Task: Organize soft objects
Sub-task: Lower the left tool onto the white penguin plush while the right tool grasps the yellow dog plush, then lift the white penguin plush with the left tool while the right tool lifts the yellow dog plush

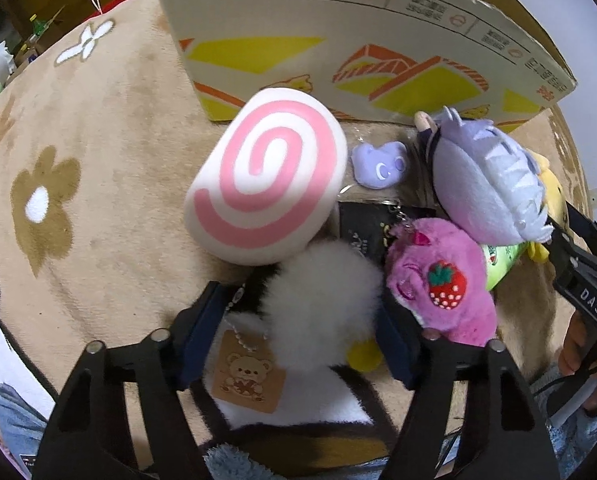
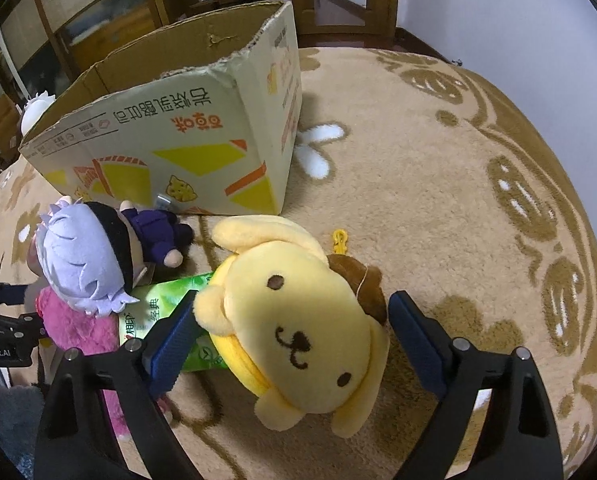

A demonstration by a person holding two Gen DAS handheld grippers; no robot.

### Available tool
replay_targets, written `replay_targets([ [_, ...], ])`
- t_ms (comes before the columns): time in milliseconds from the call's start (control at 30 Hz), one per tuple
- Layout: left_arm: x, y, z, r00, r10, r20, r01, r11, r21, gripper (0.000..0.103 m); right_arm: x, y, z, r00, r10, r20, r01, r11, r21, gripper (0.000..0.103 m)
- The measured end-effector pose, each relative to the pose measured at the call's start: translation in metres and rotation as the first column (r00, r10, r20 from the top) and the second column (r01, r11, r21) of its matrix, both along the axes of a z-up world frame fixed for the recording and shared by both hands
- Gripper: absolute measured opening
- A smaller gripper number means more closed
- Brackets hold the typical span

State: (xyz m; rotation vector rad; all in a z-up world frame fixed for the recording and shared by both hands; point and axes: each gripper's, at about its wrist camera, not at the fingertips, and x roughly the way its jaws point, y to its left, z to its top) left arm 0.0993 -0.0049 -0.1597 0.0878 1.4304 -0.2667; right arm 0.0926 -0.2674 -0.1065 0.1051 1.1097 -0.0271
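Observation:
My left gripper point(image 1: 298, 332) points down over a white fluffy plush point(image 1: 322, 304) with a bead chain and a bear tag point(image 1: 250, 380). The plush sits between the jaws, and the left pad stands clear of it. Around it lie a pink-swirl roll cushion point(image 1: 266, 176), a pink strawberry bear point(image 1: 442, 284), a small purple cat point(image 1: 380, 164) and a lavender-haired doll point(image 1: 486, 184). My right gripper point(image 2: 294, 320) straddles a yellow dog plush point(image 2: 310, 344). Its left pad is at the dog's ear, and a small gap shows at the right pad.
An open cardboard box point(image 2: 158, 128) stands on the beige flower carpet point(image 2: 418, 200) just behind the toys. A green packet point(image 2: 166, 300) lies under the dog and the doll point(image 2: 86, 256). A yellow clip point(image 2: 339, 240) lies beside the dog. Wooden shelves stand at the back.

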Motion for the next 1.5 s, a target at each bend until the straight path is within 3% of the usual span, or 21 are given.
replay_targets([
  [133,0.001,-0.005,-0.002,1.0,-0.021,0.01,0.021,1.0,-0.001,0.056,0.0,0.001,0.001,1.0,0.003,0.003,-0.003,1.0,0.003,0.086],
  [367,-0.004,-0.02,-0.006,0.999,-0.035,0.033,0.034,0.999,0.03,0.054,0.0,0.001,0.001,1.0,0.013,0.002,-0.013,1.0,0.014,0.083],
  [567,-0.022,-0.026,0.001,0.996,-0.051,0.076,0.047,0.997,0.053,0.043,-0.002,0.005,0.005,0.999,0.029,0.012,-0.029,1.0,-0.005,0.081],
  [833,-0.033,-0.034,0.032,0.984,-0.061,0.169,0.056,0.998,0.037,0.039,-0.006,0.009,0.015,0.998,0.049,0.046,-0.049,0.999,-0.008,0.079],
  [1200,-0.055,-0.014,0.084,0.924,0.006,0.383,0.0,1.0,-0.015,0.032,-0.019,0.012,0.045,0.984,0.038,0.177,-0.037,0.999,-0.01,0.079],
  [1500,-0.07,0.002,0.105,0.884,0.049,0.464,-0.019,0.997,-0.068,0.031,-0.03,0.009,0.071,0.955,0.021,0.296,-0.023,1.0,0.005,0.078],
])
